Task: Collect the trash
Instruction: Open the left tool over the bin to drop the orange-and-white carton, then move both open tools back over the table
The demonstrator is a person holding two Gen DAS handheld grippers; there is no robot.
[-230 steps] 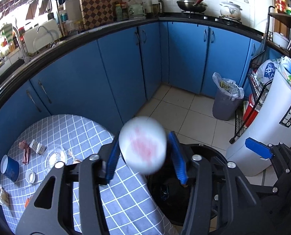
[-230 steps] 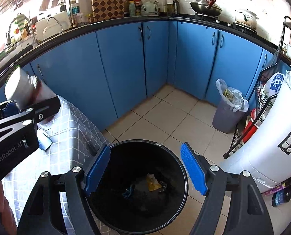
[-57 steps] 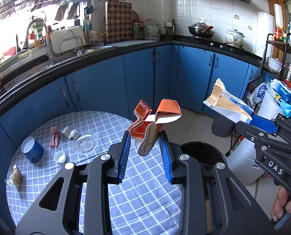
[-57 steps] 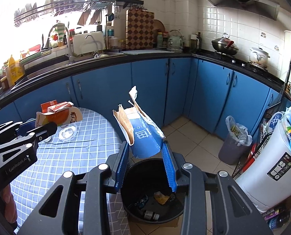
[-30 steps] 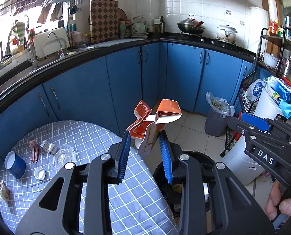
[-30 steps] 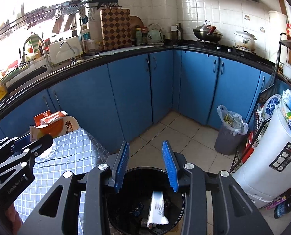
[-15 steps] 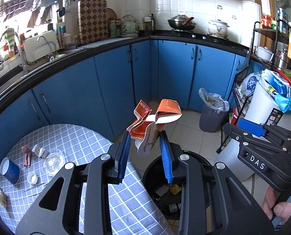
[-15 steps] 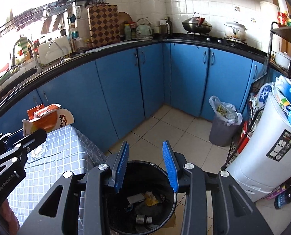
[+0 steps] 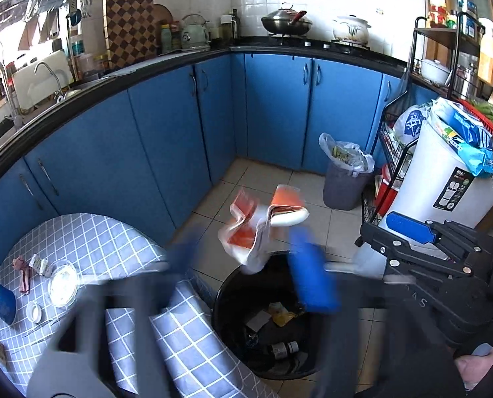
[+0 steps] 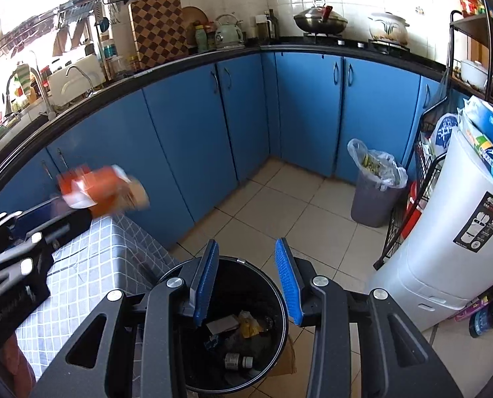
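Observation:
An orange and white crumpled carton (image 9: 263, 225) hangs blurred in the air above the black trash bin (image 9: 226, 301), free of my left gripper (image 9: 246, 278), whose blurred blue fingers stand wide apart. In the right wrist view the carton (image 10: 103, 185) shows at the left, by the left gripper's tip. My right gripper (image 10: 246, 282) is open and empty right above the bin (image 10: 279, 301), which holds paper, wrappers and a small bottle (image 10: 238, 361).
A round table with a checked cloth (image 9: 113, 252) stands left of the bin, with a blue cup (image 9: 1, 301), a glass dish (image 9: 62, 285) and small scraps. Blue cabinets (image 9: 180, 139) curve behind. A grey lined bin (image 9: 344, 175), white bin (image 9: 445, 182) and wire rack stand right.
My left gripper has opened and swung over the bin; the orange carton has left its fingers and is dropping. The right gripper stays open above the bin.

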